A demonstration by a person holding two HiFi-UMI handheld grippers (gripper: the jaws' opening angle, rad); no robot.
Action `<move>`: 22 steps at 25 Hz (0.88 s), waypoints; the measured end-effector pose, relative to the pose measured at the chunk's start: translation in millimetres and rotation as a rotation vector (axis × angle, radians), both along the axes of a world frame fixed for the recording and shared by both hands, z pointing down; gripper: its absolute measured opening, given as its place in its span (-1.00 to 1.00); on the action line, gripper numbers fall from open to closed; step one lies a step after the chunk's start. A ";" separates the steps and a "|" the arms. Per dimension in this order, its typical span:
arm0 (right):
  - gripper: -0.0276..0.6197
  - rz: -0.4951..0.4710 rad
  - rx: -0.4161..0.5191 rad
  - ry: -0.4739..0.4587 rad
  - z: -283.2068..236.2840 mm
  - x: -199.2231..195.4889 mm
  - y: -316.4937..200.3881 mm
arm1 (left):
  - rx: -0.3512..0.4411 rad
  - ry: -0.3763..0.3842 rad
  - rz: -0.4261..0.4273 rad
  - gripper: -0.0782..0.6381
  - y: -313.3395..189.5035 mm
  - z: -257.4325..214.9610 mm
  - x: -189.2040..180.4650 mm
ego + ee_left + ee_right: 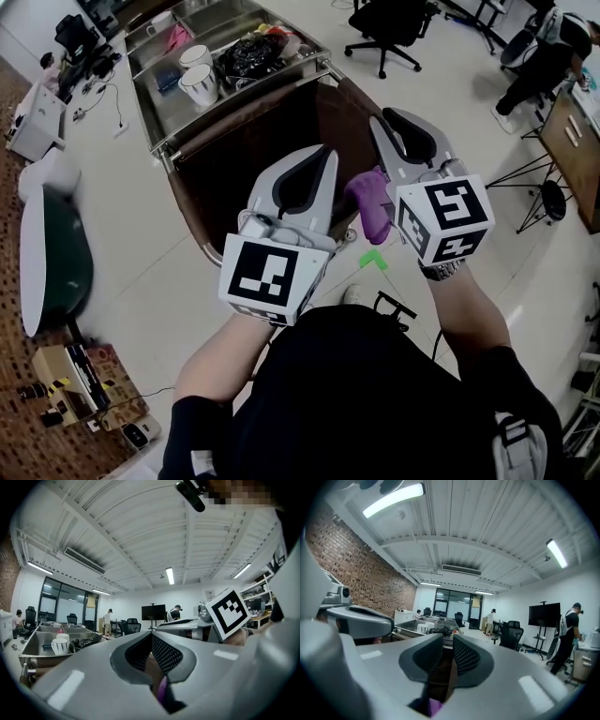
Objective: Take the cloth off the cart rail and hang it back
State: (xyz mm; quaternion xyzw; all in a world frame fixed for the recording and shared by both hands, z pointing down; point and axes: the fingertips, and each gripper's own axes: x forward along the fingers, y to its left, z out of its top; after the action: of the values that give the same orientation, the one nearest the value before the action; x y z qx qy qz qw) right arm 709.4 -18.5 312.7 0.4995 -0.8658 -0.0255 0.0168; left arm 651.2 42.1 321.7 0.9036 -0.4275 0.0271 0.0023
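Note:
A purple cloth (369, 202) hangs bunched at the near right side of the cart's brown bag (253, 141), low between my two grippers. The cart rail (192, 217) edges that bag. My left gripper (323, 155) hovers over the bag with its tips touching; through the slit behind the tips in the left gripper view (151, 635) I see a sliver of the cloth (161, 691). My right gripper (382, 120) is just right of the cloth, its jaws parted by a narrow gap (447, 639) with nothing pressed between the pads; the cloth (435, 707) shows low behind them.
The cart's steel tray (150, 94) holds two white cups (199, 84) and a black bundle (251, 54). An office chair (389, 28) stands beyond the cart. A tripod (539, 192) and a wooden cabinet (572, 150) are at the right. Green tape (373, 260) marks the floor.

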 end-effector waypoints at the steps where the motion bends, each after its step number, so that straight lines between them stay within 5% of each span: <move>1: -0.71 0.011 0.006 0.000 -1.6 -1.8 7.1 | 0.002 0.001 0.013 -0.81 5.1 -0.8 -1.9; 6: -0.80 0.066 0.039 -0.007 -7.0 -12.9 40.7 | 0.026 0.010 0.078 -0.81 28.9 -1.1 -13.1; 10: -0.89 0.111 0.056 -0.006 -10.0 -18.8 64.6 | 0.209 0.059 0.141 -0.81 40.5 -17.8 -17.3; 22: -0.91 0.090 0.119 -0.018 -27.7 0.7 148.6 | 0.209 0.048 0.152 -0.81 103.4 -23.5 16.4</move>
State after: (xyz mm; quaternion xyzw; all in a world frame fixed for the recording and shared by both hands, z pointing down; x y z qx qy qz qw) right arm 710.1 130.1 285.1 0.5383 -0.8394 -0.0716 -0.0195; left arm 667.6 145.5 298.2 0.9291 -0.3580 -0.0392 -0.0837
